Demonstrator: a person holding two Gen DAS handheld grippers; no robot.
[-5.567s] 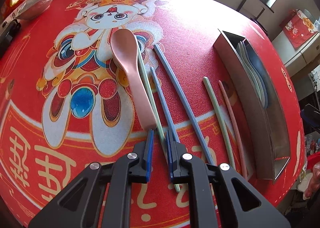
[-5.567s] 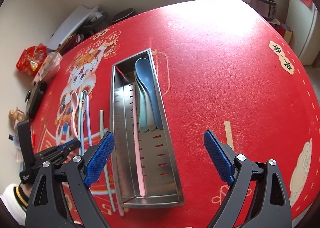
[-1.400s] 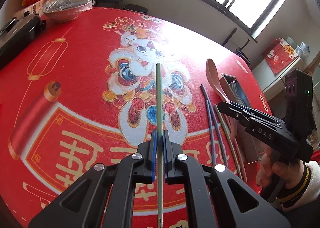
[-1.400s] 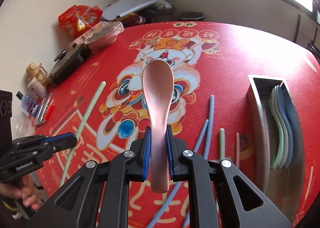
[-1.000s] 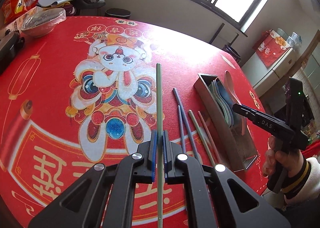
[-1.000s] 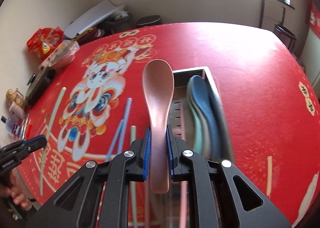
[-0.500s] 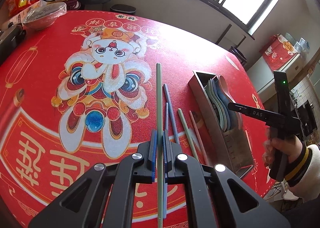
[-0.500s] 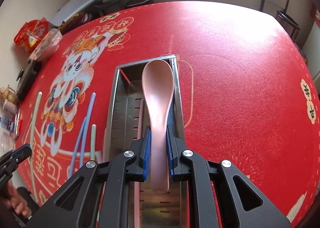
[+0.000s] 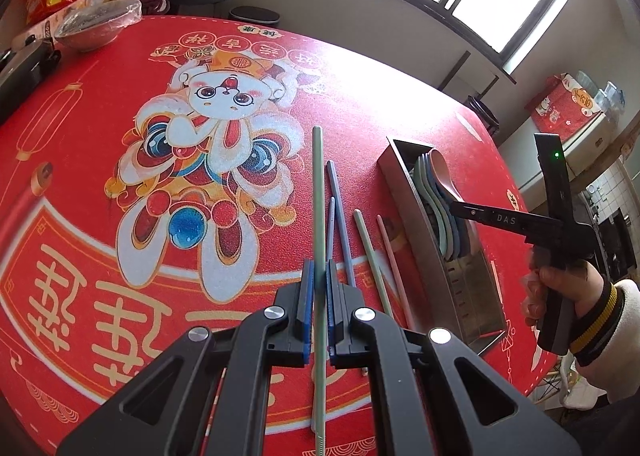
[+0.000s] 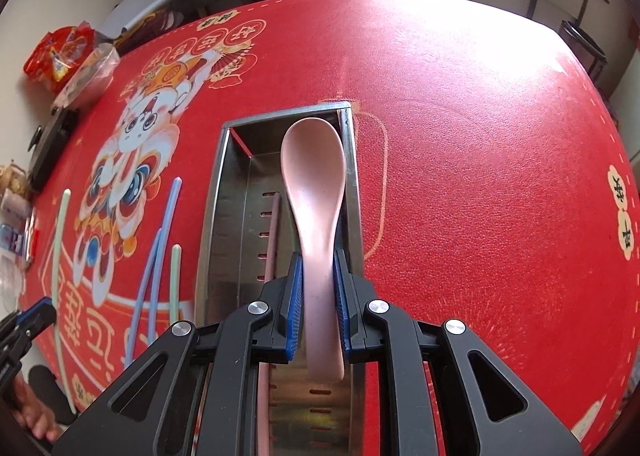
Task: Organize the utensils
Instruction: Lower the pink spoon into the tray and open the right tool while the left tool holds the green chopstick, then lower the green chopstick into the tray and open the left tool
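Utensils are split between both grippers: the right gripper (image 10: 316, 296) has its blue pads pressed on the handle of a pink spoon (image 10: 314, 192), bowl pointing straight ahead along the fingers, and the left gripper (image 9: 318, 296) is clamped fully on a pale green chopstick (image 9: 318, 192) that likewise runs forward between its jaws. Outward from the right gripper, the spoon hangs directly above the steel tray (image 10: 212, 192), its long axis lined up with the tray's length and its bowl near the tray's far end, over the side where the other spoons (image 9: 434, 196) are stacked on edge (a pink chopstick (image 10: 272, 240) lies along the tray floor beside it). So the right hand is the nearer one, and I judge that letting go is what remains. The left gripper's chopstick is held above the red tabletop (image 9: 120, 56), roughly parallel to the tray. Loose blue chopsticks (image 9: 336, 208), another green chopstick (image 9: 370, 256) and another pink chopstick (image 9: 390, 252) lie on the cloth between it and the tray's near wall.
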